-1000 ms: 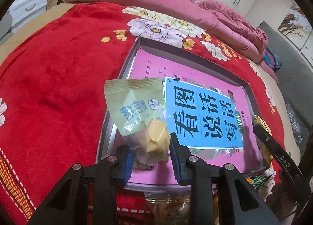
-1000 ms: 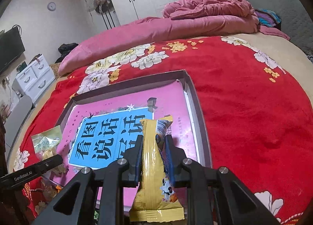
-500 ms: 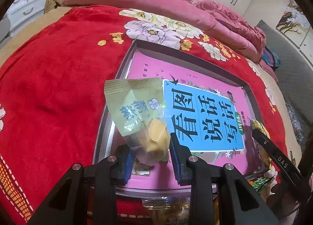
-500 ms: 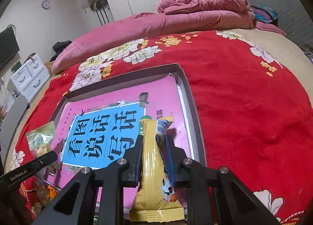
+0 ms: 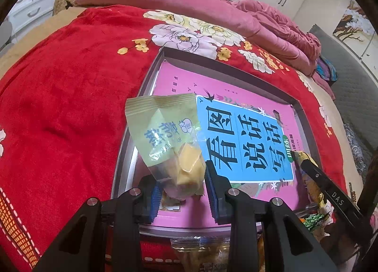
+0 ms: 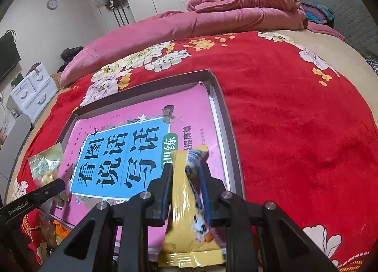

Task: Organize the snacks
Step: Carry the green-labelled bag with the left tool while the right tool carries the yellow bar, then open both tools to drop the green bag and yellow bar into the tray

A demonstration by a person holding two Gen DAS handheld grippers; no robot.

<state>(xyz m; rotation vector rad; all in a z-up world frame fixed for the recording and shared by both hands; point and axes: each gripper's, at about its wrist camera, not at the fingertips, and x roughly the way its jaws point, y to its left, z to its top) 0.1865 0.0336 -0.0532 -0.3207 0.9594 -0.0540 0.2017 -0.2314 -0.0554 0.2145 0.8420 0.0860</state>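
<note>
My left gripper [image 5: 182, 184] is shut on a pale green snack packet [image 5: 165, 135] with yellow pieces inside, held above the near left corner of a shallow grey tray [image 5: 151, 78]. The packet also shows in the right wrist view [image 6: 45, 165]. My right gripper [image 6: 185, 184] is shut on a yellow snack packet [image 6: 186, 203], held above the near right part of the tray [image 6: 226, 120]. A pink and blue book [image 5: 238, 139] lies flat in the tray, also in the right wrist view [image 6: 122, 153].
The tray sits on a red flowered blanket [image 5: 59, 106] on a bed. More snack packets [image 5: 200, 253] lie below the tray's near edge. Pink bedding [image 6: 212, 19] is piled at the far side. White drawers [image 6: 30, 94] stand at the left.
Both grippers, each with its packet, have moved slightly forward over the tray. Grips are unchanged.
</note>
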